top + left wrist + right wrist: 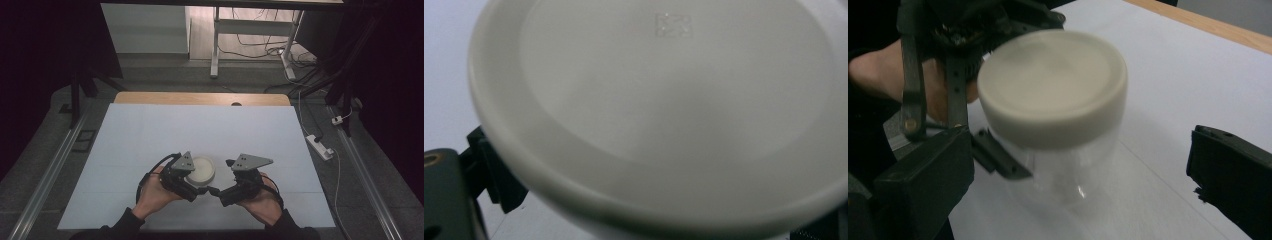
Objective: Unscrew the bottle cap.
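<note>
One jar: a clear round plastic jar [1058, 170] with a cream screw lid [1053, 85] is standing upright, long axis vertical, lid facing up.
Place: sitting on the white surface [210, 130], between both claws.
Left claw [196, 186]: pressing against the jar's side; grip extent not discernible.
Right claw [1083, 170]: spreading wide around the jar, not touching.

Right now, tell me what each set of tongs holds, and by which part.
The left tongs grip the clear plastic jar with the cream lid by its body, just below the lid. The right tongs stand open around it, holding nothing.
</note>
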The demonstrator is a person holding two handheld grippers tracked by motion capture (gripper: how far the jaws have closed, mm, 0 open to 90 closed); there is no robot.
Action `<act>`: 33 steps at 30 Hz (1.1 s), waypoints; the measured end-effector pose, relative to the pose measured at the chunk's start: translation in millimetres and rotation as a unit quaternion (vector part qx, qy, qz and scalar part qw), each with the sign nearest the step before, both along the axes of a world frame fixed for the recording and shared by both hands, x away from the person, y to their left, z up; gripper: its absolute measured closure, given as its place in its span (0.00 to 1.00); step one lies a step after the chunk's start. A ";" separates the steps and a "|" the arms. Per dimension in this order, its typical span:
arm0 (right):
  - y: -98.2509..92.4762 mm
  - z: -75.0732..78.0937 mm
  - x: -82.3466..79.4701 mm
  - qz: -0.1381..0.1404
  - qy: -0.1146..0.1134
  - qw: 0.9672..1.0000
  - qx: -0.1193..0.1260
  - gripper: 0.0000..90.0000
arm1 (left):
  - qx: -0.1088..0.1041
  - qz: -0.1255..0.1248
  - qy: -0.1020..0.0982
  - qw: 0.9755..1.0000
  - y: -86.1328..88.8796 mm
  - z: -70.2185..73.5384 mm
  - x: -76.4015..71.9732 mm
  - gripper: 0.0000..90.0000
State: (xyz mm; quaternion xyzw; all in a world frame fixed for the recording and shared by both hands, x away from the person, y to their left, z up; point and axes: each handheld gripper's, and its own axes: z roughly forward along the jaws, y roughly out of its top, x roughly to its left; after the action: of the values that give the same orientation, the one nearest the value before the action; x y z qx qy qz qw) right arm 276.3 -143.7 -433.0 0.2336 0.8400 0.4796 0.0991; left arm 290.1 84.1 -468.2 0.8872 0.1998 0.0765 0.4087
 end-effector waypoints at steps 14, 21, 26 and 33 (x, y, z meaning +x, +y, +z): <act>29.2 -2.9 12.0 0.050 0.004 0.999 0.001 0.00 | 0.003 -0.055 -0.001 0.999 -3.4 -0.3 -1.9 0.08; 30.0 -5.7 11.9 0.076 0.010 0.997 0.011 0.06 | -0.008 -0.071 0.001 0.997 -3.0 0.9 -2.2 0.08; 28.9 -5.8 11.4 0.086 0.006 0.996 0.019 0.07 | -0.012 -0.079 0.004 0.997 -3.7 2.1 -3.5 0.08; 28.7 -4.8 10.8 0.105 0.002 0.994 0.017 0.08 | -0.015 -0.101 0.013 0.995 -4.4 1.7 -3.2 0.08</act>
State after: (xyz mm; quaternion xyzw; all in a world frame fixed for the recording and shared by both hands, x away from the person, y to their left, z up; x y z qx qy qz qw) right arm 287.1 -115.0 -437.7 0.1470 0.8518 0.5010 0.0423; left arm 287.0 79.7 -466.5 0.8977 0.1159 0.0206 0.4246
